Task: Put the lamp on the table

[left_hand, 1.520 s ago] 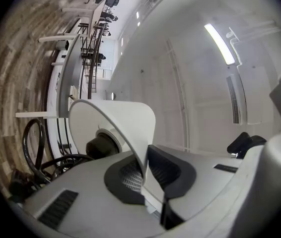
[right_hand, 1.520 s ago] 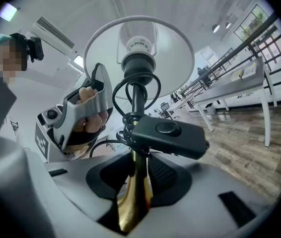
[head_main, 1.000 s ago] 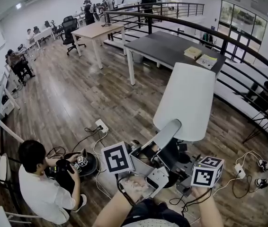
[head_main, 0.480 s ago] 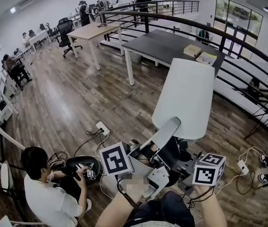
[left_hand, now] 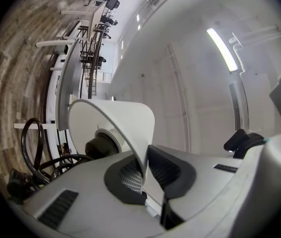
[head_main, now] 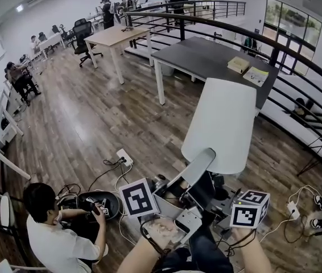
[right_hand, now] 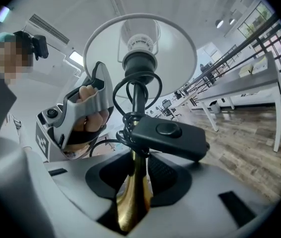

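We stand in an open office with a wooden plank floor (head_main: 93, 118). A dark grey counter (head_main: 195, 56) stands ahead beside a black railing (head_main: 246, 33), with a tan book (head_main: 238, 65) at its far corner. We hold the lamp (head_main: 221, 124) in the air, well apart from the counter. Our left gripper (left_hand: 143, 175) has its jaws pinched on the thin rim of the white shade (left_hand: 125, 128). Our right gripper (right_hand: 136, 175) has its jaws clamped on the brass stem (right_hand: 133, 202), below the black cord switch (right_hand: 168, 135)
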A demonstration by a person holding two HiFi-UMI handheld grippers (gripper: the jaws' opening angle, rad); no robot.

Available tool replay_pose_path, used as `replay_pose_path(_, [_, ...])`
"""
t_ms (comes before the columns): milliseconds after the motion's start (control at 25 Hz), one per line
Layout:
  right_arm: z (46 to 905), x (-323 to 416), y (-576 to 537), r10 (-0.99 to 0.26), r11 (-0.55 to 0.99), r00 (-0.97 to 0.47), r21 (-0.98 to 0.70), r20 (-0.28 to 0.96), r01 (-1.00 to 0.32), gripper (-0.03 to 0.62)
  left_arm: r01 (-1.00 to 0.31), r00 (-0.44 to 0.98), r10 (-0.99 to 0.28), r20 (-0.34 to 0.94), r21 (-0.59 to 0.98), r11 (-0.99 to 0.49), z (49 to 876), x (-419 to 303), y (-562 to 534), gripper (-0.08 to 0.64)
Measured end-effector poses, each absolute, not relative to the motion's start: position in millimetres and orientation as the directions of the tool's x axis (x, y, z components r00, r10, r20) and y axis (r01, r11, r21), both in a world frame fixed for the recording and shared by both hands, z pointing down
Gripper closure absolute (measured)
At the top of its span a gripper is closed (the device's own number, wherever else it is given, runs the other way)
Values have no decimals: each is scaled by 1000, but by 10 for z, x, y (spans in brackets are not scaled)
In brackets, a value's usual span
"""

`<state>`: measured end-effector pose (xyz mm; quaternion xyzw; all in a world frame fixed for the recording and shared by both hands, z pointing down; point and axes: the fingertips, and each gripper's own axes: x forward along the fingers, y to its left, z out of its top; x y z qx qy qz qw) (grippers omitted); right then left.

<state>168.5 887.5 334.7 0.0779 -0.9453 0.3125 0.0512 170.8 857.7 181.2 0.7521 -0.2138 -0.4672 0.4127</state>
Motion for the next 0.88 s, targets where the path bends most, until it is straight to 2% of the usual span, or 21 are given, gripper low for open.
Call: replay_pose_path(880, [3273, 1596, 6316, -45, 810, -992, -577, 114, -103, 479, 6, 433, -734, -524, 816, -578, 1737, 1612, 6072, 526])
